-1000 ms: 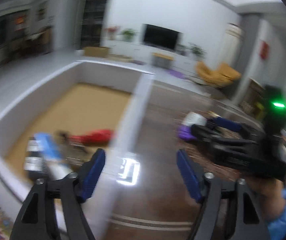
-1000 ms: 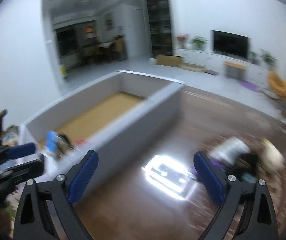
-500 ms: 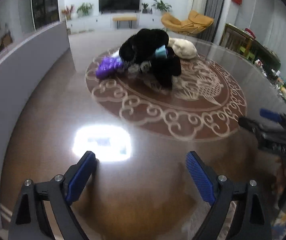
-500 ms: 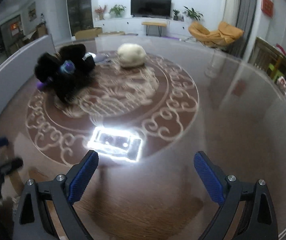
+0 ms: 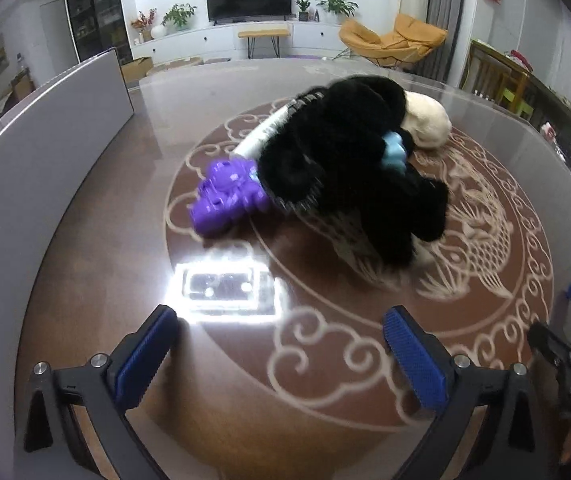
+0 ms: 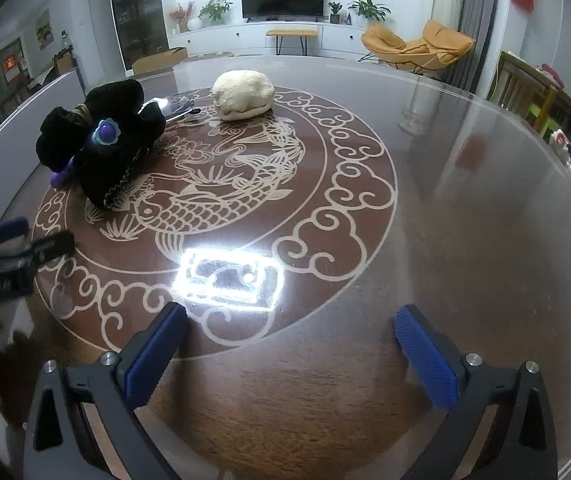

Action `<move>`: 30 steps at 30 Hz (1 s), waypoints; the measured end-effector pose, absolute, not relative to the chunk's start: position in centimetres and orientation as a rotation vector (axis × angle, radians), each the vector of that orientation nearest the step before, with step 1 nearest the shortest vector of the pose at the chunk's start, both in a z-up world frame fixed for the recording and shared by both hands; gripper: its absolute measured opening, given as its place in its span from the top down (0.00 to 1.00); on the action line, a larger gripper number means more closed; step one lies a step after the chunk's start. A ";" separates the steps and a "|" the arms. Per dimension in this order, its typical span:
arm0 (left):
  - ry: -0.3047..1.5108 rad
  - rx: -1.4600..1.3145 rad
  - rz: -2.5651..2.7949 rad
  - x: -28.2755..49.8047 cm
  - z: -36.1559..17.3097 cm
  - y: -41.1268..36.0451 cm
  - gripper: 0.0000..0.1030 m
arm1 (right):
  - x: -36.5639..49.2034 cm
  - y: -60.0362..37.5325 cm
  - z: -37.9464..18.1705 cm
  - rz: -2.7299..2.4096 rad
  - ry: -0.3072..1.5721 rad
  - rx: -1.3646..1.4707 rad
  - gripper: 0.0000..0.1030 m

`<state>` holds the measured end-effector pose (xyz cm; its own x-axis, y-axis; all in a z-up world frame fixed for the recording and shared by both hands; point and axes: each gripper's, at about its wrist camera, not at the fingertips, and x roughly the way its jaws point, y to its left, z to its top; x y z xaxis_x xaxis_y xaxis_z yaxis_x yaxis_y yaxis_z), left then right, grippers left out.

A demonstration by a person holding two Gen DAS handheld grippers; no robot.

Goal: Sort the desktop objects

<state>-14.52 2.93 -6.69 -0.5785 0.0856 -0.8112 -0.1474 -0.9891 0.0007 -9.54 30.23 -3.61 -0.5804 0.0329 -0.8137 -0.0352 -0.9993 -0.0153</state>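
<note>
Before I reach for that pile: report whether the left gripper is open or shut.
Open. The left gripper has its blue-padded fingers spread wide apart above the table, with nothing between them.

Both wrist cameras look forward and down across the round table (image 5: 85, 240), toward the television wall at top. The left view sits nearer the black fluffy pile (image 5: 349, 160), mid-frame; the right view shows that pile (image 6: 101, 148) at left.

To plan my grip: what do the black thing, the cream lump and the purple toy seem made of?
Black thing: fluffy plush or faux fur, matte, deep pile. Cream lump: probably knitted or fleecy fabric, nubbly and dull. Purple toy: moulded plastic, smooth with slight sheen.
</note>
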 end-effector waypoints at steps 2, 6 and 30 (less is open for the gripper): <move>0.103 -1.366 2.681 -14.6 -6.5 3.0 0.00 | -9.4 30.2 -3.8 2.759 0.004 -1.421 0.00; 0.103 -1.367 2.680 -14.5 -6.5 3.0 0.00 | -9.4 30.2 -3.8 2.759 0.003 -1.421 0.00; 0.103 -1.367 2.679 -14.5 -6.5 2.8 0.00 | -9.3 30.1 -3.7 2.760 0.003 -1.421 0.00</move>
<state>-14.50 2.76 -6.54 -0.5802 0.0865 -0.8098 -0.1486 -0.9889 0.0009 -9.33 30.14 -3.74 -0.5804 0.0323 -0.8137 -0.0342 -0.9993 -0.0152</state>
